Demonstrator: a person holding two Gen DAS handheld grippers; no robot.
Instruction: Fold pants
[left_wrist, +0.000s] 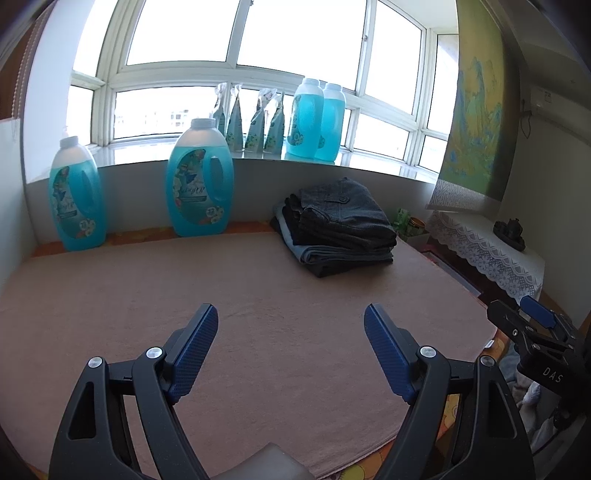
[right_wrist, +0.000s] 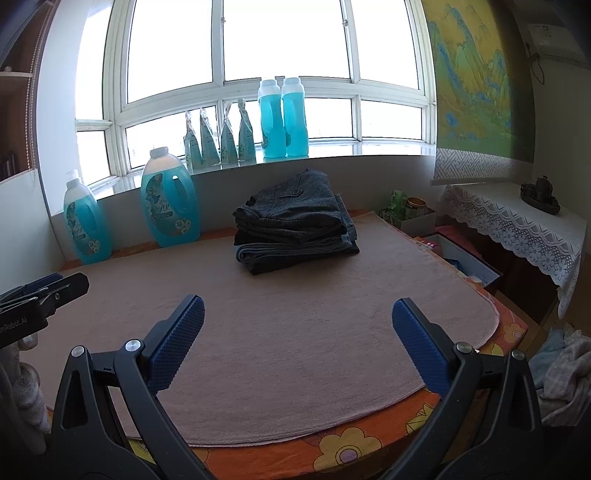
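Note:
A stack of folded dark pants (left_wrist: 338, 225) (right_wrist: 295, 225) lies at the far side of the pink towel (left_wrist: 258, 288) (right_wrist: 295, 321) that covers the table. My left gripper (left_wrist: 291, 314) hovers open over the towel's near part, with nothing between its blue pads. My right gripper (right_wrist: 297, 308) is also open and empty above the towel's near right corner. In the left wrist view the right gripper (left_wrist: 532, 328) shows at the right edge. The left gripper's tip (right_wrist: 48, 291) shows at the left edge of the right wrist view. Both grippers are well short of the stack.
Two large blue detergent bottles (left_wrist: 199, 181) (left_wrist: 75, 195) stand behind the towel against the wall. More bottles and pouches (left_wrist: 317, 122) line the windowsill. A lace-covered side table (right_wrist: 517, 221) and boxes (right_wrist: 458, 258) are to the right. Loose clothes (right_wrist: 565, 373) lie low at the right.

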